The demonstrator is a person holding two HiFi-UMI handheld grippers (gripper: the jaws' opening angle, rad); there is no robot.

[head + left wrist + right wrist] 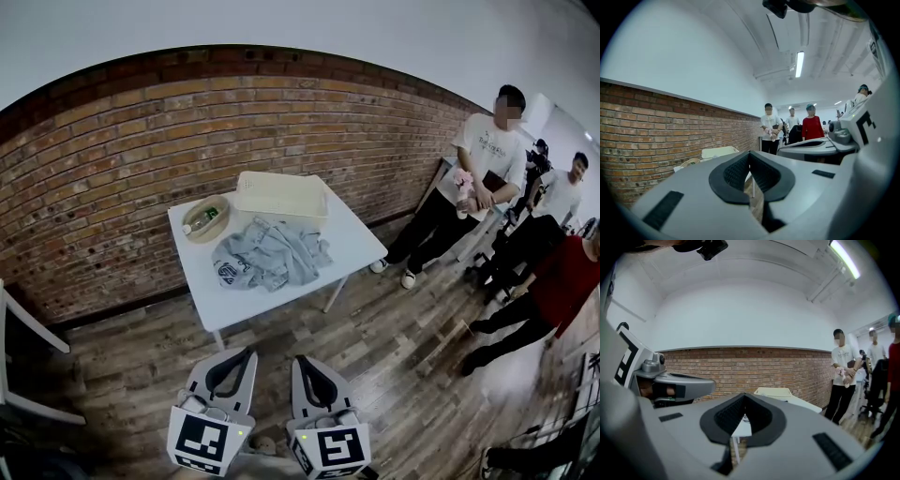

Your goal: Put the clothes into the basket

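The left gripper (242,360) and the right gripper (307,366) hang side by side above the plank floor (394,366), each with its jaws pressed together on nothing. Ahead of them, well apart, is the white tabletop (354,246). The grey clothes (272,255) lie crumpled on its near half. Just beyond them sits the cream basket (281,195), with a small bowl (206,218) beside it.

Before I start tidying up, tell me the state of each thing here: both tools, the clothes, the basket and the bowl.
Left tool: shut, empty, short of the table.
Right tool: shut, empty, short of the table.
Cream rectangular basket: upright on the white square table, no clothes inside.
Crumpled grey clothes: heaped on the table, outside the basket.
Round wooden bowl: upright, holding small items.
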